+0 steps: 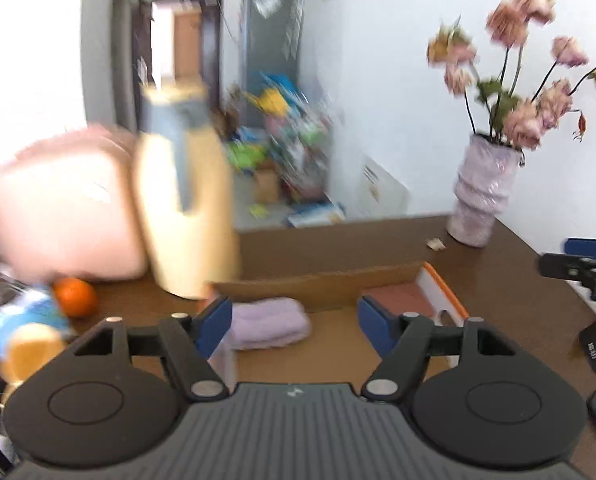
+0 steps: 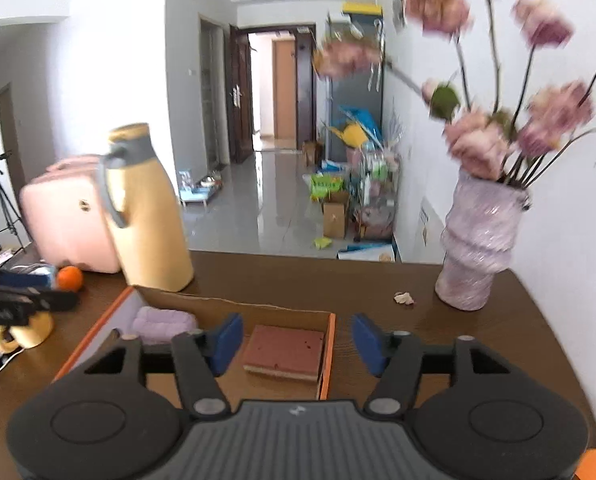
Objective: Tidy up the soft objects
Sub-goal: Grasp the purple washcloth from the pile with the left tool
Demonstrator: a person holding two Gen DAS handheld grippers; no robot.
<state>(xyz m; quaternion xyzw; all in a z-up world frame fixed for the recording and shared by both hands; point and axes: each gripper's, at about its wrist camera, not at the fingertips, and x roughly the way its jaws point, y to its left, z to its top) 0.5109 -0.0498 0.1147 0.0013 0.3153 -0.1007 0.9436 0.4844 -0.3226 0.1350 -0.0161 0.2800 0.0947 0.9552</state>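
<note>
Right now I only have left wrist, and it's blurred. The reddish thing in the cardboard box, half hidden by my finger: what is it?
Observer: A sponge block, red-brown on top with a pale layer beneath. It lies flat by the orange-edged right wall of the cardboard box.
Operator: Is it touching the lilac towel?
Observer: No. The folded lilac towel sits at the box's far left corner, and there is bare cardboard between them.
Operator: Is the right gripper holding anything?
Observer: No. The right gripper is open with nothing between its fingers, and it sits over the sponge end of the box.
</note>
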